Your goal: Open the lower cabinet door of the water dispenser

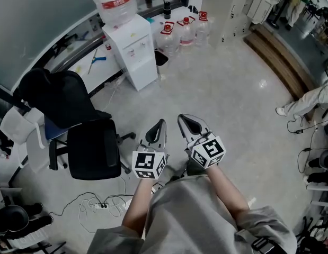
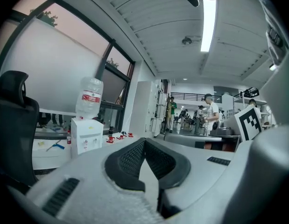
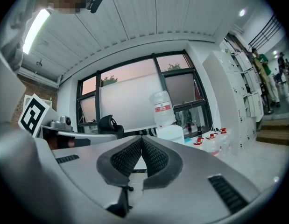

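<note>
Head view | water dispenser (image 1: 133, 54): long axis vertical; front toward person | left tool (image 1: 162, 123); right tool (image 1: 184, 118): closed, empty

The left gripper (image 1: 162, 123) and right gripper (image 1: 182, 118) lie side by side. The water dispenser (image 1: 133, 54) stands well ahead of their jaws and to the left, with a water bottle (image 1: 115, 1) on top. Water jugs (image 1: 185, 32) stand on the floor (image 1: 222, 99) right of the dispenser, straight ahead of the jaws. An office chair (image 1: 89, 142) stands left of the jaws.
</note>
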